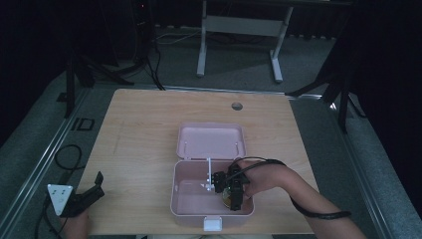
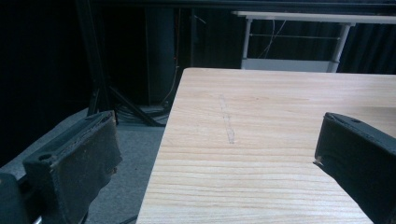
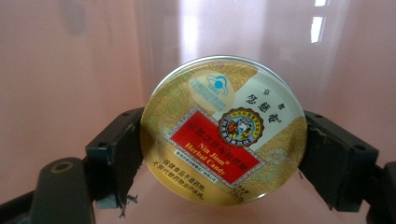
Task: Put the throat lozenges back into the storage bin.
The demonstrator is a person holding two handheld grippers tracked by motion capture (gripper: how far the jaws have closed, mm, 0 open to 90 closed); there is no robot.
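Observation:
A pink lunch box (image 1: 181, 199) lies open on the wooden table, its lid (image 1: 211, 140) folded back behind it. Inside its right compartment my right gripper (image 1: 234, 195) holds a round gold candy tin (image 3: 223, 131) with a red label. Both jaws press on the tin's rim, left and right, above the pink floor (image 3: 60, 84) of the box. My left gripper (image 1: 87, 195) rests open at the table's front left corner. Its two black fingers (image 2: 77, 161) stand wide apart over the bare table edge.
A white divider (image 1: 208, 175) stands upright in the middle of the box. A white latch (image 1: 212, 223) sticks out at its front. A cable hole (image 1: 237, 106) sits near the table's far edge. A desk frame (image 1: 239, 30) stands on the floor beyond.

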